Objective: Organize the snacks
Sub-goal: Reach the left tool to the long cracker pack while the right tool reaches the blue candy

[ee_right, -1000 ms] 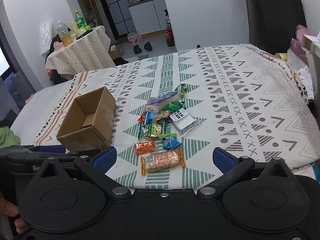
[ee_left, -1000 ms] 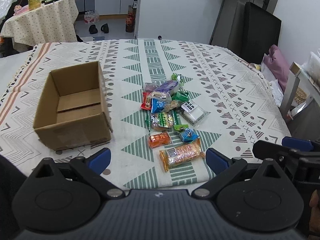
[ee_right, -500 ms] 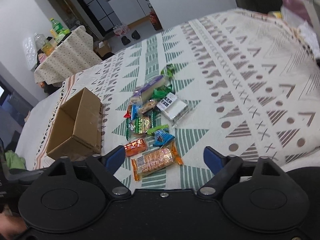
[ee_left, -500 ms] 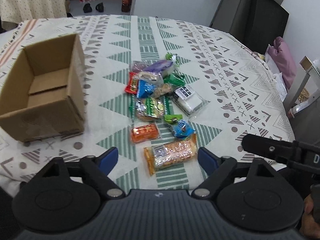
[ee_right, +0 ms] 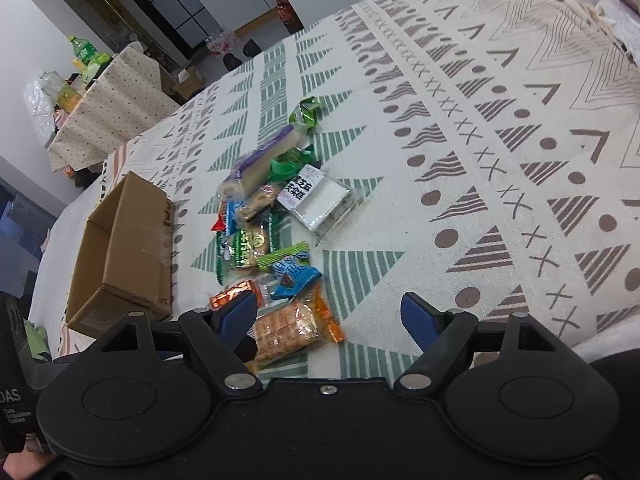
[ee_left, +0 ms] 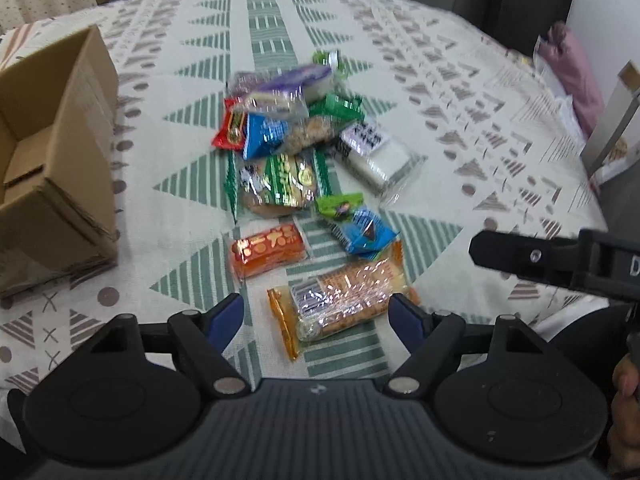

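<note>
Snacks (ee_left: 304,184) heaped at the box's (ee_left: 52,168) 3 o'clock, ready for loading; left tool (ee_left: 316,316) released astride crackers (ee_left: 344,304), right tool (ee_right: 332,316) released.

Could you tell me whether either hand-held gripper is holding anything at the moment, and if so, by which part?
Nothing is held. The left hand-held gripper and right hand-held gripper are both open above the cracker packet.

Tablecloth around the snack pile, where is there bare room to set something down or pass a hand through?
Bare cloth runs between the cardboard box and the snack pile, and a wide stretch lies right of the white packet out to the tablecloth edge. The far side beyond the green candy is free too. The pile itself is crowded, packets overlapping down to the cracker pack.
</note>
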{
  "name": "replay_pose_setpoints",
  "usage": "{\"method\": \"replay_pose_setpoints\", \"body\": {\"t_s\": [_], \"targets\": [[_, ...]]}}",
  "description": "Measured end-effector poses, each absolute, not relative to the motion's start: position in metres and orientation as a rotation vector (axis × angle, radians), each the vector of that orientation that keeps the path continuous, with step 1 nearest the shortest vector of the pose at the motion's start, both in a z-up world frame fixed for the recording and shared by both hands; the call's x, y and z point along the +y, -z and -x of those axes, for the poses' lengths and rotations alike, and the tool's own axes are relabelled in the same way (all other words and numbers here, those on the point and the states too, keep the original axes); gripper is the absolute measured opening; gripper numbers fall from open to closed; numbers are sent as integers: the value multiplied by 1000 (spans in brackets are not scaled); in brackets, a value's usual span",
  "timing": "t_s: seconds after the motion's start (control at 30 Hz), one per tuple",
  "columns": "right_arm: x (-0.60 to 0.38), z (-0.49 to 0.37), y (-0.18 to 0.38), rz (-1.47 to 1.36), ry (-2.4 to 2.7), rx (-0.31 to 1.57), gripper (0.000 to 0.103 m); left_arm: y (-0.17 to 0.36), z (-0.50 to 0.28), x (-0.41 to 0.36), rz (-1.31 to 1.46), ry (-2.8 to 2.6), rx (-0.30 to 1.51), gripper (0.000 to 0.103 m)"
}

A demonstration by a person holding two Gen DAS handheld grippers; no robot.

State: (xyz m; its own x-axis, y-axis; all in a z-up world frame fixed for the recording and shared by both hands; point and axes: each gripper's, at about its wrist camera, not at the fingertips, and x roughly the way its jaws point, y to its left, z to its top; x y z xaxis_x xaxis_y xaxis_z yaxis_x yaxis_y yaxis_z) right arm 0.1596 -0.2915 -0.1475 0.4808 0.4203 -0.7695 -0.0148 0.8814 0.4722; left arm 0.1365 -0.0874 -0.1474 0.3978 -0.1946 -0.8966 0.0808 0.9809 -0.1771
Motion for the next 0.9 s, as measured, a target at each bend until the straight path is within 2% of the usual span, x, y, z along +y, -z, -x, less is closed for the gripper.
{"method": "replay_pose_setpoints", "body": {"t_s": [0.27,0.77,0.83,0.9], "targets": [[-294,-172,166,-476,-290,1073,79,172,-153,-107,-4,192,1237,81],[-301,-183,183,-540,-275,1093,80,182,-174,-126,-88,244,1184,82],[-299,-185,183,-536,-276,1085,80,183,-174,-125,-65,253,1179,82],[-297,-186,184,-525,-276,1079,80,183,-173,-124,-44,271,1171,76]]}}
